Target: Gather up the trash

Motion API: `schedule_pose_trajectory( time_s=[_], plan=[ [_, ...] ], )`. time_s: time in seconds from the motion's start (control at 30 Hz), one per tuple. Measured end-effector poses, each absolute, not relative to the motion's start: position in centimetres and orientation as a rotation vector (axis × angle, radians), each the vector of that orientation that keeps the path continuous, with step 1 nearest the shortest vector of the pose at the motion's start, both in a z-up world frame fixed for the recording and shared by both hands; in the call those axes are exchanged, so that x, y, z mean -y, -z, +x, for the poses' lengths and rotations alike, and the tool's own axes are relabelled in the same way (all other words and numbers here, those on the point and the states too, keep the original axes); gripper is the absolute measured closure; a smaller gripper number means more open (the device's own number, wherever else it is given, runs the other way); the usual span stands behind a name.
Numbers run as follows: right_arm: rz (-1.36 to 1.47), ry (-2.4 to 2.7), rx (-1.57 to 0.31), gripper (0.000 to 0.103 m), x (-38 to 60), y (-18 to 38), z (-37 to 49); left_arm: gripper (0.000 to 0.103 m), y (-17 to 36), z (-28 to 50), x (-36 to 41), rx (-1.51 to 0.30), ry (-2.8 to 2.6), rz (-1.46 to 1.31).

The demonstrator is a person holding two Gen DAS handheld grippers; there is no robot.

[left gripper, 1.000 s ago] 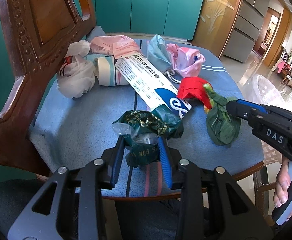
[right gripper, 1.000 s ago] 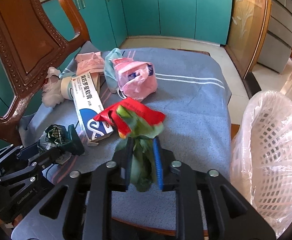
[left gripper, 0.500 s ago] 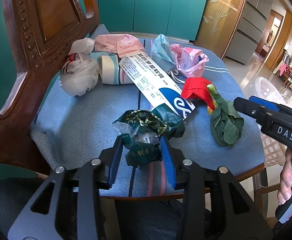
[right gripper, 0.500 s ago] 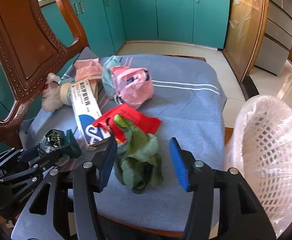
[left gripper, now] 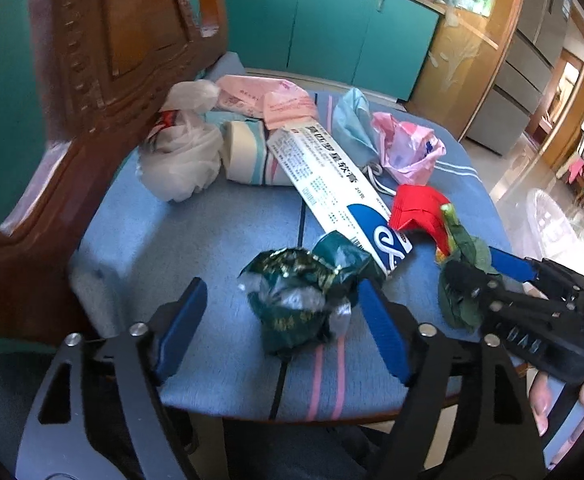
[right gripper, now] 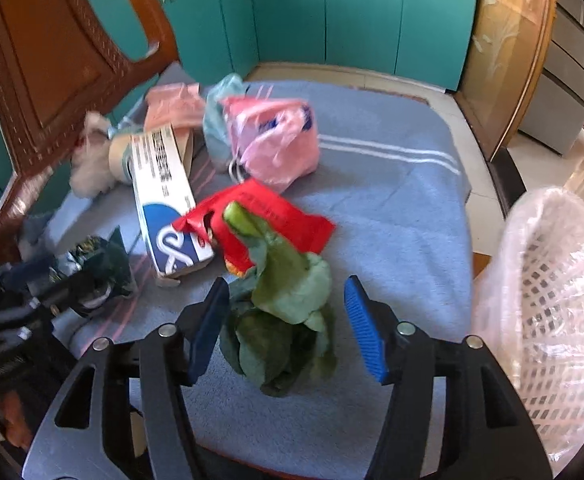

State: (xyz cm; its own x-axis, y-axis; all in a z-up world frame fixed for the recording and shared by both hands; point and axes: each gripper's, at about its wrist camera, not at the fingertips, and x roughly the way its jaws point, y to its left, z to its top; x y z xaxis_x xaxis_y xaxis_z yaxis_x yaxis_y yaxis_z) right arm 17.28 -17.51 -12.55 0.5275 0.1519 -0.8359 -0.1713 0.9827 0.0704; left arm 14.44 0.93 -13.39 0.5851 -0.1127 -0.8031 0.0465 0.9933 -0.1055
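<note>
Left gripper [left gripper: 279,320] has jaws opening, blue pads wide apart w/ the crumpled dark green foil wrapper [left gripper: 300,292] between them, neither pad pressing it. Wrapper lies on the blue striped cloth [left gripper: 195,240], near its front edge. Right gripper [right gripper: 287,328] jaws also opening, straddling the wilted green leafy veg [right gripper: 283,320]; left pad just beside the leaves, right pad clear of them.

Rest placed relative to the wrapper: white-and-blue ointment box [left gripper: 332,184] touches its far side and runs back diagonally. Red bag [left gripper: 420,212] sits to the right of the box's near end, veg stalk lying over it. Pink bag [left gripper: 408,152] and pale blue bag [left gripper: 352,124] farther back right. White bag [left gripper: 179,160] and striped roll [left gripper: 247,160] back left, by the carved wooden chair back [left gripper: 103,60]. White mesh basket lined w/ clear plastic [right gripper: 560,288] well off to the right, beyond the cloth's edge.
</note>
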Motion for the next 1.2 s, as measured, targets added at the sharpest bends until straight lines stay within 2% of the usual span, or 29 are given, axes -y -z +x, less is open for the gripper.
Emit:
schedule_pose_trajectory(
  time_s=[0.23, 0.27, 0.33, 0.4, 0.43, 0.47, 0.63, 1.2],
  plan=[
    [-0.083, -0.177, -1.017, 0.044, 16.4, 14.1, 17.5, 0.023, 15.1, 15.3, 0.4, -0.994, 0.119, -0.025],
    [-0.083, -0.177, -1.018, 0.051, 16.5, 14.2, 17.5, 0.025, 15.2, 15.3, 0.3, -0.994, 0.119, -0.025],
    [-0.087, -0.185, -1.024, 0.066, 16.3, 14.3, 17.5, 0.035, 15.3, 15.3, 0.3, -0.995, 0.117, -0.023],
    [-0.093, -0.186, -1.020, 0.072, 16.3, 14.1, 17.4, 0.036, 15.3, 15.2, 0.2, -0.989, 0.119, -0.023],
    [-0.100, -0.184, -1.013, 0.077, 16.2, 14.0, 17.2, 0.048, 15.3, 15.1, 0.1, -0.985, 0.118, -0.020],
    [-0.104, -0.185, -1.011, 0.079, 16.1, 13.9, 17.2, 0.048, 15.3, 15.1, 0.1, -0.984, 0.122, -0.017],
    [-0.095, -0.181, -0.986, 0.082, 16.4, 13.0, 16.6, 0.049, 14.8, 14.6, -0.2, -0.972, 0.118, -0.021],
    [-0.050, -0.153, -0.942, 0.082, 17.9, 11.3, 15.0, 0.049, 11.9, 12.1, -2.0, -0.829, 0.142, -0.100]
  ],
)
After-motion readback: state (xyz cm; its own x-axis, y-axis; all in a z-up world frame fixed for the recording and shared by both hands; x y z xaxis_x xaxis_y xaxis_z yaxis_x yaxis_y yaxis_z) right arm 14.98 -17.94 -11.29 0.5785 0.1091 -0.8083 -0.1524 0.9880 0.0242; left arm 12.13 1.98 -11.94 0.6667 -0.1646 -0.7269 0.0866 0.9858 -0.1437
